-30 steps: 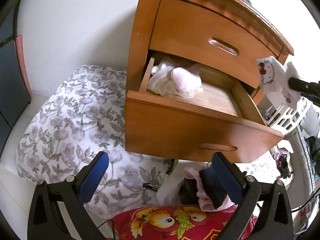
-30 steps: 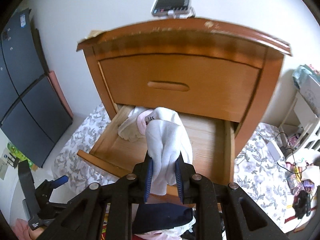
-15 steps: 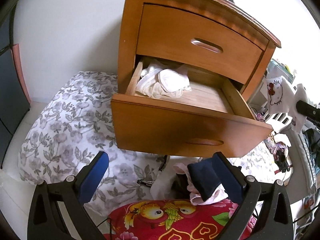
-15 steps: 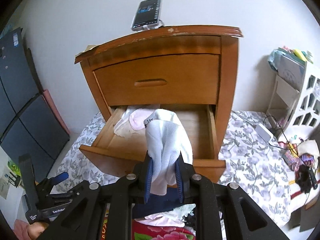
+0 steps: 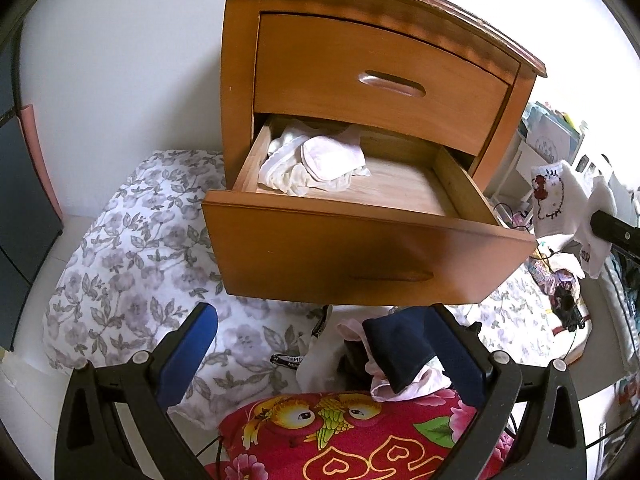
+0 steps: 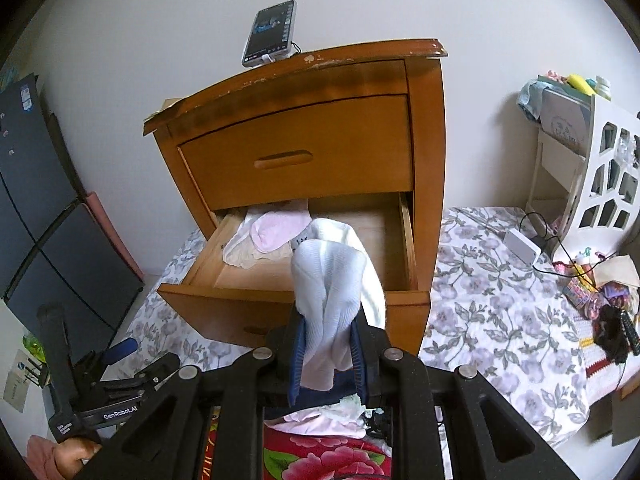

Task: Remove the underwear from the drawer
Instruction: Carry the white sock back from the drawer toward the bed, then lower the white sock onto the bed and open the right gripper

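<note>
Plain white wall [image 6: 400, 0], floral bedspread [image 6: 500, 288], white lattice shelf [image 6: 608, 184], dark cabinet [image 6: 36, 208] at left.

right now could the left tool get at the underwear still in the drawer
Probably yes. The left tool is open and empty, the lower drawer is pulled out, and the underwear pile lies uncovered in its back left corner. It would need to reach over the drawer front.

The pulled-out lower wooden drawer [image 5: 360, 248] is left open from above; its right half is bare, its left corner filled by crumpled pale underwear [image 5: 316, 160].
</note>
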`<state>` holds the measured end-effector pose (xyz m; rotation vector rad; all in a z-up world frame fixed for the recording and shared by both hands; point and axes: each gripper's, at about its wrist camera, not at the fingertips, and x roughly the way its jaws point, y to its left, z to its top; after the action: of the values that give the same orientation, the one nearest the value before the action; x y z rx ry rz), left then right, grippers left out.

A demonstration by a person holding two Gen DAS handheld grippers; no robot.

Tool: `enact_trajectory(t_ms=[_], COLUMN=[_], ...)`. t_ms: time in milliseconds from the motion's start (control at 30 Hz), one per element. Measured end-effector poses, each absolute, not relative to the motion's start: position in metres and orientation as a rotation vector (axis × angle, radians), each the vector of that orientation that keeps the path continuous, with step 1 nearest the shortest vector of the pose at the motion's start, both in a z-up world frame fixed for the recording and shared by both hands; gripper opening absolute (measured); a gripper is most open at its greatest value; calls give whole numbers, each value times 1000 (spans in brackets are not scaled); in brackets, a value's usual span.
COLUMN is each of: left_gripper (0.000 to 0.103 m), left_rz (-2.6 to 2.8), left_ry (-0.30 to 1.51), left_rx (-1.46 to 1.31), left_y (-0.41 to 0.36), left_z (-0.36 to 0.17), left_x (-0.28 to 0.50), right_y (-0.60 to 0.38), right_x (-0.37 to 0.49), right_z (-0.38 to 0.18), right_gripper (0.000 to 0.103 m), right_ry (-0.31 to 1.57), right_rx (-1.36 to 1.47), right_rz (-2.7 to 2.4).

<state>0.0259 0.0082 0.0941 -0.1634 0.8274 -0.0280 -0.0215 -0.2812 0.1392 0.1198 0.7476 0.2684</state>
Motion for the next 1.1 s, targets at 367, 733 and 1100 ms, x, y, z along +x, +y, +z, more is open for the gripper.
enact_trajectory(t_ms=[367,733,1100], left_gripper=[103,103,103], left_rz=[-24,-23,-20], left_ry=[844,861,882], left_rx=[-152,-162,-183], left_y=[6,8,15], left_z=[91,87,78], left_x=[26,28,34], right_y=[-285,-276,-258], right_x=[-17,-10,0], right_z=[113,78,52], right_gripper=[22,22,22], right_ry=[828,931,1020], right_rx=[129,104,78], right_rz=[264,259,278])
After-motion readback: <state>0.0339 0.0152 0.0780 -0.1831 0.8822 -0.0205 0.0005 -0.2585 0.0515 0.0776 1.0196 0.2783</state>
